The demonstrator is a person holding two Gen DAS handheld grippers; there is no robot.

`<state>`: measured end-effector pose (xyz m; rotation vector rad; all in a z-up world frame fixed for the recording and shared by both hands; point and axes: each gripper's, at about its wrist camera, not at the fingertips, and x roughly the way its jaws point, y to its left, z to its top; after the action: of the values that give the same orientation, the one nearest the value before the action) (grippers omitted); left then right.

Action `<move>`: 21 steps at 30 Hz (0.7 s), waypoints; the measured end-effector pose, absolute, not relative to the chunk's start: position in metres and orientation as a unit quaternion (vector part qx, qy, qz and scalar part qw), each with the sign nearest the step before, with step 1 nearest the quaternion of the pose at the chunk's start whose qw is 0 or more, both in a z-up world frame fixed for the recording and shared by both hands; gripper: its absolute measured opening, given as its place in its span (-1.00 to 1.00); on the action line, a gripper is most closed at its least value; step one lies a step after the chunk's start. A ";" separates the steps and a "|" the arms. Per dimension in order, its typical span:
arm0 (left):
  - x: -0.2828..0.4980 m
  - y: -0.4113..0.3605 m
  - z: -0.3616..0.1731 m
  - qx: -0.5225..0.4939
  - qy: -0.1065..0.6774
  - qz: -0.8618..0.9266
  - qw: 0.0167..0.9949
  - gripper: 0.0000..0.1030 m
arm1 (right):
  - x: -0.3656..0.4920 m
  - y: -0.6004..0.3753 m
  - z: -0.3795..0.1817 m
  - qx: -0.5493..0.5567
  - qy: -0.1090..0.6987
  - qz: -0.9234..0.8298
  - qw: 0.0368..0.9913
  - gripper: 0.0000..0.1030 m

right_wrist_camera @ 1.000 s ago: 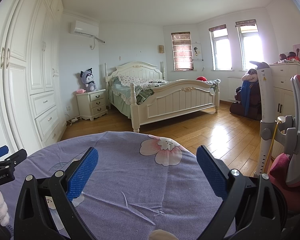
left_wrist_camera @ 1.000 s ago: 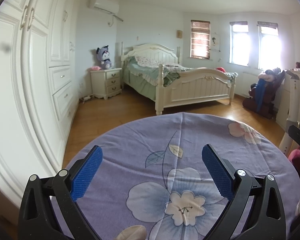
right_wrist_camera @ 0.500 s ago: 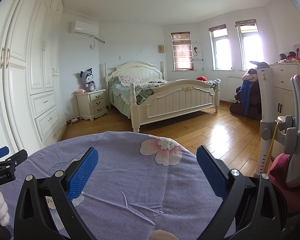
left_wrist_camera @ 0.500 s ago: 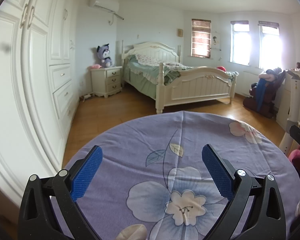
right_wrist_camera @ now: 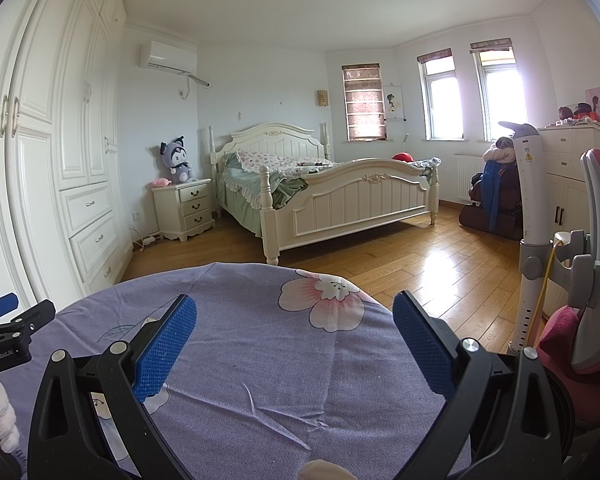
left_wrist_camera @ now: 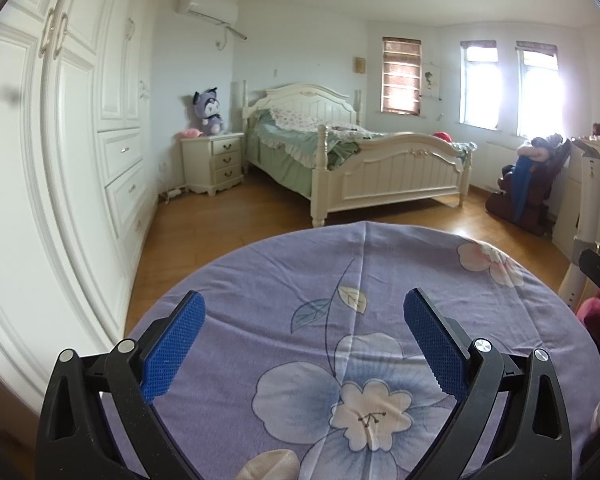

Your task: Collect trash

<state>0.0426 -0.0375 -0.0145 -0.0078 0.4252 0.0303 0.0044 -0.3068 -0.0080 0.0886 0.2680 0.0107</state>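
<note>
— Left wrist view?
— The left gripper [left_wrist_camera: 304, 312] hovers over the purple flowered cloth [left_wrist_camera: 364, 272], jaws wide apart, empty.
— Right wrist view?
— The right gripper [right_wrist_camera: 294, 314] likewise, spread and holding nothing. I can't spot any trash.

Sunlit bedroom: cream bed [right_wrist_camera: 332, 196], nightstand [right_wrist_camera: 184, 210], white wardrobes [right_wrist_camera: 48, 152], wooden floor [right_wrist_camera: 420, 256].

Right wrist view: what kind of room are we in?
A bedroom, most likely in a home. A white-framed bed with green bedding stands against the far wall, a nightstand with a plush toy on it sits beside it, and built-in white wardrobes line the left wall.
</note>
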 end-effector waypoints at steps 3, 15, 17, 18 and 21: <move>0.043 -0.037 -0.014 -0.004 0.211 0.015 0.977 0.90 | 0.004 -0.307 -0.008 0.044 0.134 0.005 0.990 0.89; 0.042 -0.038 -0.014 -0.003 0.208 0.019 0.978 0.90 | 0.004 -0.307 -0.008 0.044 0.133 0.005 0.990 0.89; 0.041 -0.038 -0.014 -0.002 0.207 0.021 0.978 0.90 | 0.004 -0.307 -0.008 0.044 0.133 0.005 0.990 0.89; 0.041 -0.038 -0.014 -0.001 0.207 0.023 0.978 0.90 | 0.004 -0.307 -0.008 0.044 0.133 0.005 0.990 0.89; 0.042 -0.040 -0.014 0.001 0.209 0.029 0.977 0.90 | 0.004 -0.307 -0.008 0.045 0.133 0.005 0.990 0.89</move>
<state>0.0419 -0.0396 -0.0143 0.0015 0.4218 0.0576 0.0044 -0.3069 -0.0079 0.0896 0.2673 0.0107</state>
